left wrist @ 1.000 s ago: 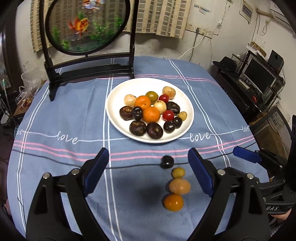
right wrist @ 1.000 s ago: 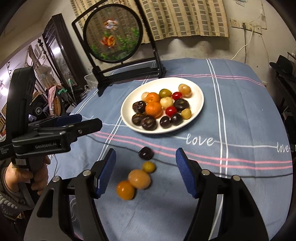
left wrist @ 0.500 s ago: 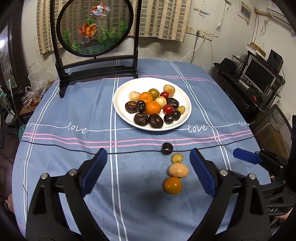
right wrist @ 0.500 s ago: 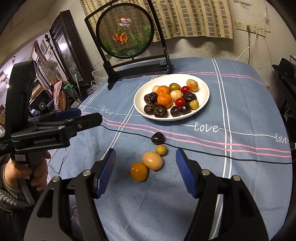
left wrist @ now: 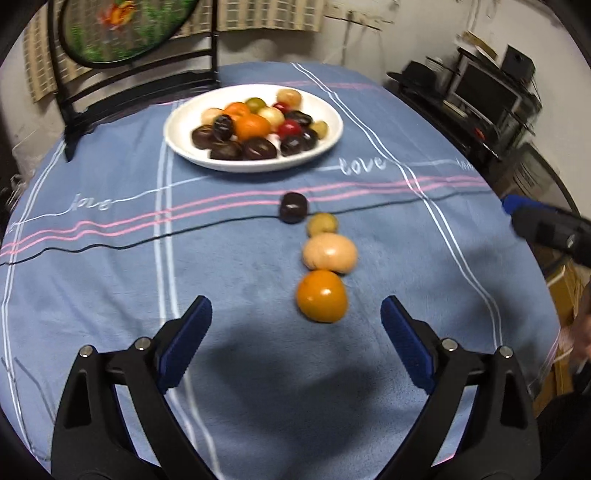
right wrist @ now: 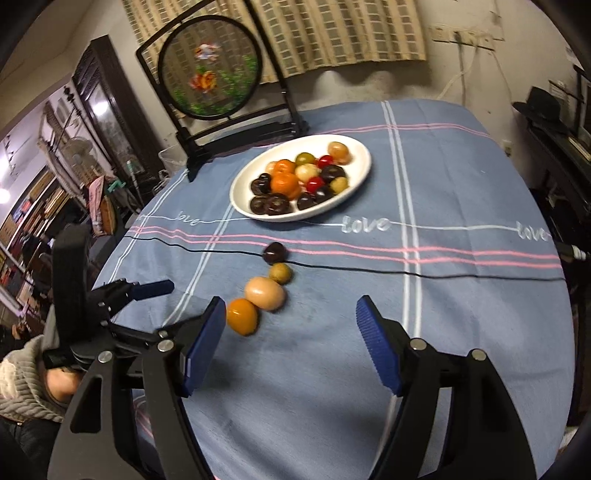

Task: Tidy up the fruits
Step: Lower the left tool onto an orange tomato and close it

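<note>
A white plate (left wrist: 328, 142) (right wrist: 364, 157) holds several fruits: dark, orange, red, pale and green ones. On the blue cloth in front of it lie a dark fruit (left wrist: 293, 207) (right wrist: 275, 253), a small yellow-green fruit (left wrist: 322, 224) (right wrist: 280, 273), a pale tan fruit (left wrist: 330, 253) (right wrist: 264, 293) and an orange fruit (left wrist: 322, 295) (right wrist: 242, 316), touching in a row. My left gripper (left wrist: 295, 332) is open and empty, just short of the orange fruit. My right gripper (right wrist: 291, 332) is open and empty, right of the row.
A round goldfish screen on a black stand (left wrist: 122, 33) (right wrist: 210, 81) stands behind the plate. The table's right edge (left wrist: 517, 221) borders shelves and a monitor. The right gripper's tip shows in the left wrist view (left wrist: 546, 225); the left gripper shows in the right wrist view (right wrist: 110, 306).
Both grippers have pulled back and tilted; the left one sits lower and nearer the fruit row. The fruits have not moved. Both stay open.
</note>
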{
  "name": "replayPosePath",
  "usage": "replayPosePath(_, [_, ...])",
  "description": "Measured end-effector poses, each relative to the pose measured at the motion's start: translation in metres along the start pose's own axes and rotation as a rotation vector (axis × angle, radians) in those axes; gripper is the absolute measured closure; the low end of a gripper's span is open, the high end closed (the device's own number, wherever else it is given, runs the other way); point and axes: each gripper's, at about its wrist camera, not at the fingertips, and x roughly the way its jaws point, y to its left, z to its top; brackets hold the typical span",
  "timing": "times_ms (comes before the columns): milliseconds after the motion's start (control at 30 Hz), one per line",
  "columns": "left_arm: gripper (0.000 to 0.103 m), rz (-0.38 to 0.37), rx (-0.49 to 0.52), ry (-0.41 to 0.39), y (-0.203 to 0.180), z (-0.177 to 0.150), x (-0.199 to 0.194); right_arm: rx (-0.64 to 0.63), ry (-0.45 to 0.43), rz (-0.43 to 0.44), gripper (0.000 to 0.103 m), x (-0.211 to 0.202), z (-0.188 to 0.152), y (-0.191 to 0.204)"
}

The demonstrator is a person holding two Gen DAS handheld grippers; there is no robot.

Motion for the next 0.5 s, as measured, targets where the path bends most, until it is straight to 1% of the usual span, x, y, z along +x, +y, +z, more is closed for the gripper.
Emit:
replayPosePath(100, [0.01, -0.04, 0.008, 0.023, -0.005, 0.002, 0.015, 0.021, -0.003, -0.018, 0.029, -0.006, -0.004, -0.009])
replayPosePath(133, [0.013, -0.052, 0.01, 0.026, -0.006, 0.004, 0.018, 0.026, -0.003, -0.023, 0.029, -0.007, -0.004, -0.01])
replayPosePath(200, [0.024, -0.069, 0.023, 0.037, -0.011, 0.006, 0.026, 0.036, -0.002, -0.035, 0.029, -0.009, -0.006, -0.015])
replayPosePath(267, [0.043, -0.089, 0.021, 0.066, -0.013, 0.007, 0.037, 0.042, -0.003, -0.048, 0.029, -0.012, -0.007, -0.018])
replayPosePath(333, [0.046, -0.105, 0.006, 0.091, -0.011, 0.006, 0.046, 0.048, -0.003, -0.053, 0.029, -0.013, -0.009, -0.021])
replayPosePath(400, [0.046, -0.115, -0.011, 0.103, -0.008, 0.006, 0.052, 0.056, -0.002, -0.059, 0.029, -0.014, -0.01, -0.024])
replayPosePath(500, [0.059, -0.111, -0.011, 0.111, -0.006, 0.004, 0.056, 0.063, 0.007, -0.059, 0.029, -0.013, -0.011, -0.025])
